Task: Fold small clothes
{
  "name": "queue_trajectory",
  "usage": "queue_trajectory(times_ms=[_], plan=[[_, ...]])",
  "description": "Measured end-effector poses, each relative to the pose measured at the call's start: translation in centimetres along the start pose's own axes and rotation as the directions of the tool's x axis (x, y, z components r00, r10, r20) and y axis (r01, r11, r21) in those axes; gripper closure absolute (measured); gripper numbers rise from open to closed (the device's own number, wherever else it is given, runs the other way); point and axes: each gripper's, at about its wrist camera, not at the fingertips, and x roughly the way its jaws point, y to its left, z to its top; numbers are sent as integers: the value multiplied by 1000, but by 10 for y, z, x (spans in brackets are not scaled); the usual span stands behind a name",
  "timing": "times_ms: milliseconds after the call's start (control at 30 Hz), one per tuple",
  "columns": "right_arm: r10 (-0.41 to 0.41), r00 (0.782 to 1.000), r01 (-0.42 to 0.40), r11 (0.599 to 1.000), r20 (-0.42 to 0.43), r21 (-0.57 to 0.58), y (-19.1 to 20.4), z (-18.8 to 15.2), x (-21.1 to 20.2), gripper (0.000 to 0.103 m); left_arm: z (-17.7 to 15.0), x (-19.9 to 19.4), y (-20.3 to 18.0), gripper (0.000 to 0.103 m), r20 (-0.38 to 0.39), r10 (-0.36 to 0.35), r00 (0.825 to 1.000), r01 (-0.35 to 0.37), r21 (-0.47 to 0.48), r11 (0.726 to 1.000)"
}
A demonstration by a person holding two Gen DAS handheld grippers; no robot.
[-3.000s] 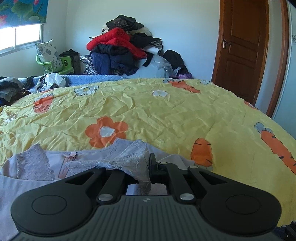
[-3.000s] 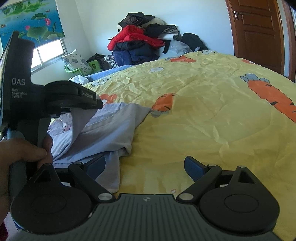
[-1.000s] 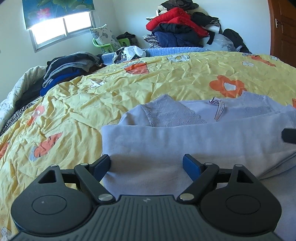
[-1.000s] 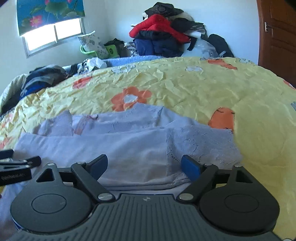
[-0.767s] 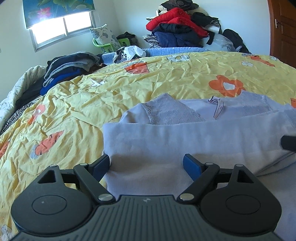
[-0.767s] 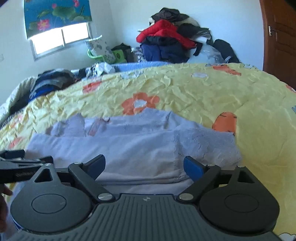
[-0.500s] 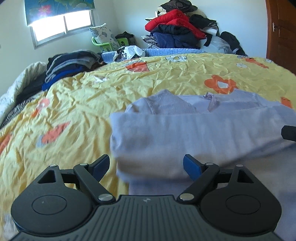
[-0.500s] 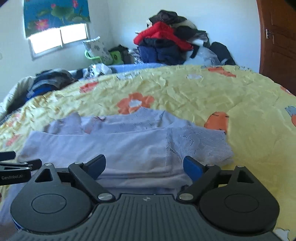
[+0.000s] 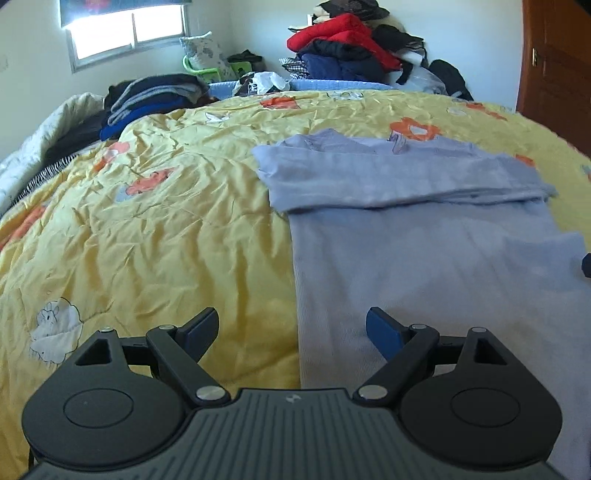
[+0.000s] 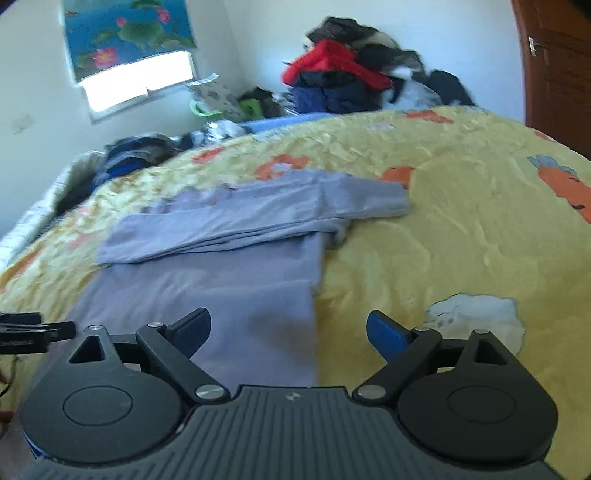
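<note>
A pale lilac garment (image 9: pixel 424 236) lies flat on the yellow bedspread (image 9: pixel 166 229), its upper part folded over in a band across the far end (image 9: pixel 399 177). My left gripper (image 9: pixel 293 328) is open and empty, low over the garment's near left edge. My right gripper (image 10: pixel 288 326) is open and empty over the garment's (image 10: pixel 229 273) near right edge. The folded band shows in the right wrist view (image 10: pixel 258 218). The tip of the left gripper shows at the left edge of the right wrist view (image 10: pixel 33 330).
A heap of red, navy and black clothes (image 9: pixel 347 48) is piled at the far side. A stack of dark folded clothes (image 9: pixel 155 96) sits at the far left. A brown door (image 9: pixel 554 66) stands at the right. A window (image 9: pixel 125 29) is on the far wall.
Both grippers have pulled back toward the near end of the garment and risen; more of its lower part now shows. Three seconds ago the left gripper was shut on lace fabric; it is now open.
</note>
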Motion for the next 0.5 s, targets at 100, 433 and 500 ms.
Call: queue_trajectory(times_ms=[100, 433, 500], plan=[[32, 999, -32, 999, 27, -11, 5, -9, -7, 10, -8, -1, -2, 15, 21, 21, 1000, -21, -12, 1000], [-45, 999, 45, 999, -8, -8, 3, -14, -7, 10, -12, -12, 14, 15, -3, 66, 998, -66, -39, 997], [-15, 999, 15, 1000, -32, 11, 2, -15, -8, 10, -13, -18, 17, 15, -7, 27, 1000, -27, -42, 999]])
